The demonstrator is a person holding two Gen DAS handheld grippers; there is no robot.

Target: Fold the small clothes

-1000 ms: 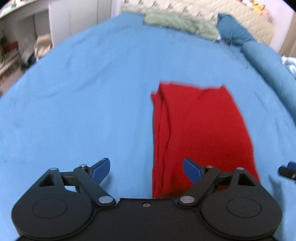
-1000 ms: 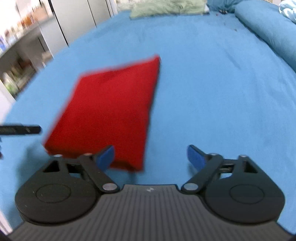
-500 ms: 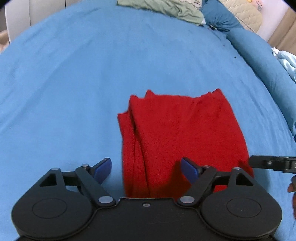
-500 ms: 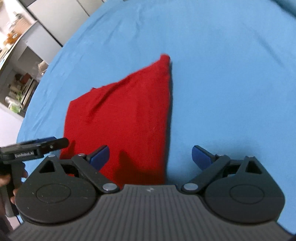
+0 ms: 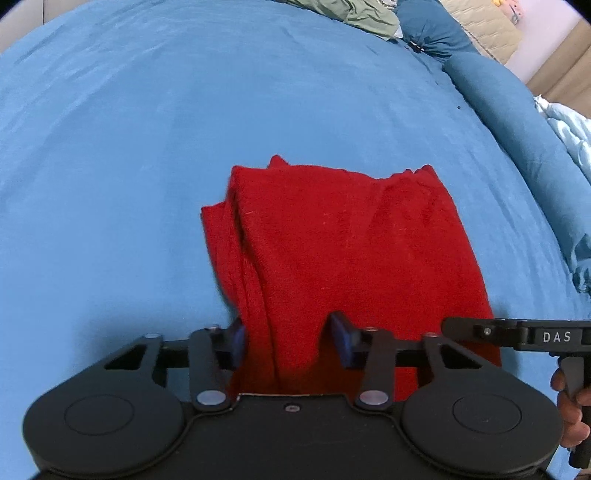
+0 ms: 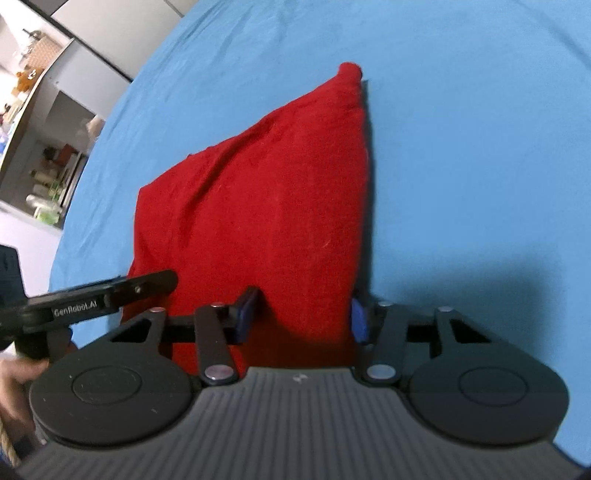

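Folded red cloth (image 5: 347, 254) on blue bed (image 5: 147, 147); left tongs (image 5: 290, 338) and right tongs (image 6: 303, 314) both parted, straddling its near edge.

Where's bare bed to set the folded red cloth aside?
Bare blue bedspread left of the red cloth, and beyond its far edge up to the green garment. Right side is tighter: bolster. Near edge is crowded by left gripper and right gripper.

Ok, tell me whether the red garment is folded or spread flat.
Folded. The red garment lies as a narrow rectangle on the blue bedspread, with stacked layers showing along its left edge.
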